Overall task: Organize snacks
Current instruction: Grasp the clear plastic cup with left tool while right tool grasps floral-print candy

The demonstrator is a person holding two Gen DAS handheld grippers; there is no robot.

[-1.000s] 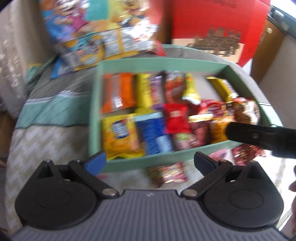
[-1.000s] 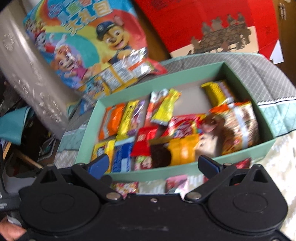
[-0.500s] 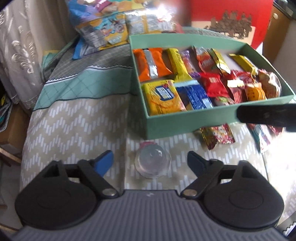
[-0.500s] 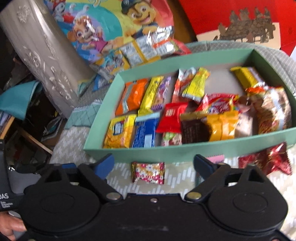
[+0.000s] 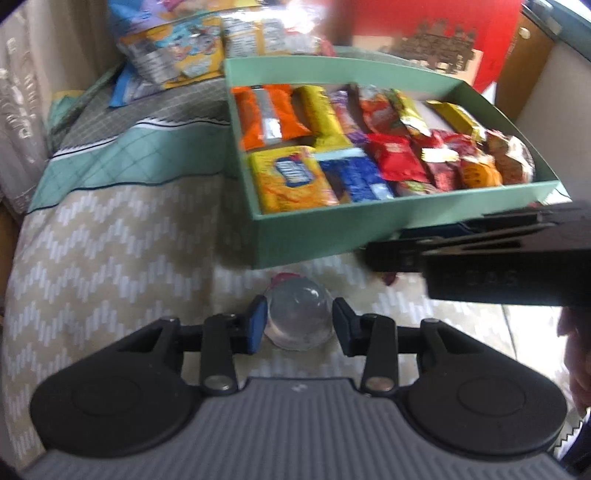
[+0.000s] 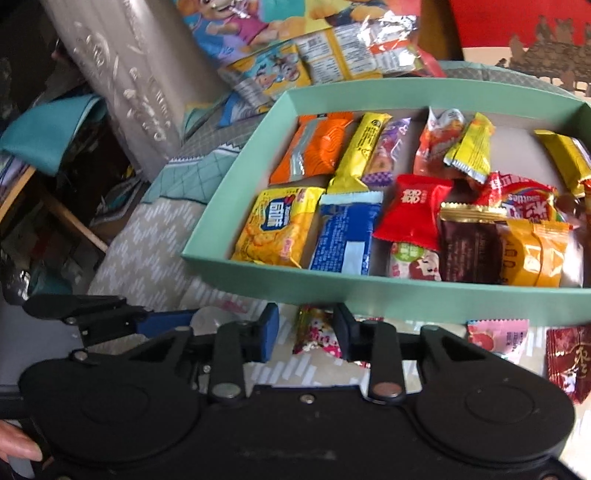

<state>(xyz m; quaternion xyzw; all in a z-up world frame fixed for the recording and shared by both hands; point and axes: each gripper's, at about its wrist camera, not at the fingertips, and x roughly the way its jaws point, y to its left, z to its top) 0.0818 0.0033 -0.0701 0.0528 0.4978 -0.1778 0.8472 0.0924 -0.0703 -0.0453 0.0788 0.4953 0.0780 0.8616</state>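
A mint green box (image 5: 332,236) (image 6: 406,295) holds several wrapped snacks on a chevron cloth. My left gripper (image 5: 298,325) has its fingers closed in on both sides of a clear jelly cup (image 5: 299,314) standing in front of the box. My right gripper (image 6: 306,332) has narrowed around a small red and gold candy (image 6: 314,334) lying on the cloth; the right finger touches it and a gap shows on the left. The right gripper's body also shows in the left wrist view (image 5: 480,258).
A pink packet (image 6: 496,334) and a dark red packet (image 6: 569,362) lie on the cloth right of the candy. Cartoon snack bags (image 6: 314,55) and a red carton (image 5: 436,33) stand behind the box. A grey curtain (image 6: 122,74) hangs at the left.
Both grippers lowered toward the cloth and narrowed from wide open: the left around the jelly cup, the right around the small candy.
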